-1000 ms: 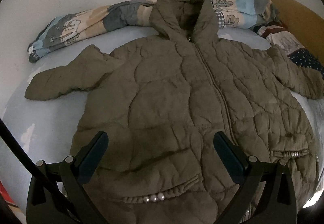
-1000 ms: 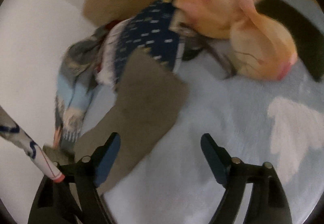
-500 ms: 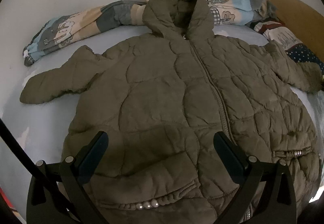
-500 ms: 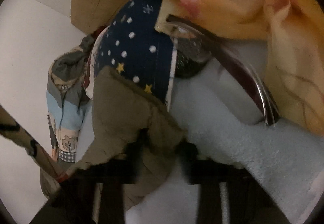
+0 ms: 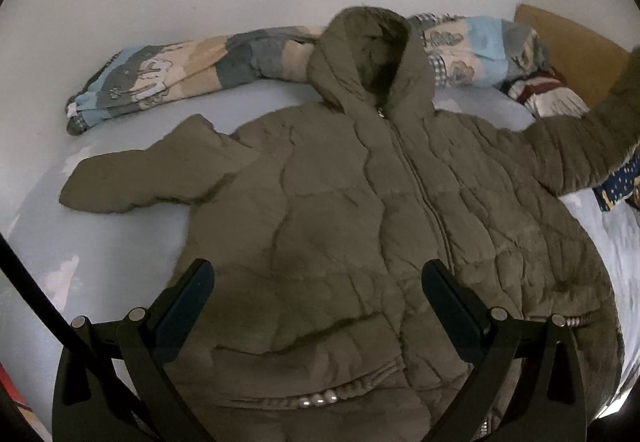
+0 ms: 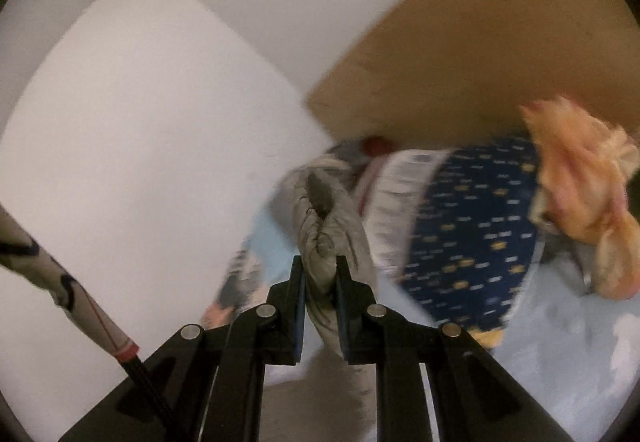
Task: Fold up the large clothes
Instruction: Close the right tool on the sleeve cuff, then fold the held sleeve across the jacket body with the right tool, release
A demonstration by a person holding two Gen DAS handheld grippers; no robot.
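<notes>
An olive quilted hooded jacket (image 5: 360, 226) lies front up and zipped on a light blue bed, hood toward the wall. Its left sleeve (image 5: 132, 178) lies flat on the sheet. Its right sleeve (image 5: 592, 138) is lifted off the bed toward the right edge. My left gripper (image 5: 318, 282) is open and hovers above the jacket's lower front, holding nothing. My right gripper (image 6: 320, 278) is shut on the cuff of the right sleeve (image 6: 324, 222) and holds it up in the air.
A rolled patterned blanket (image 5: 192, 70) lies along the wall behind the hood. A navy star-print cloth (image 6: 472, 234) and an orange cloth (image 6: 576, 198) sit by the wooden headboard (image 6: 480, 54) at the right. White walls close the back and corner.
My right gripper closed on the right sleeve's cuff and lifted it off the bed. My left gripper stayed open and drew back a little from the jacket.
</notes>
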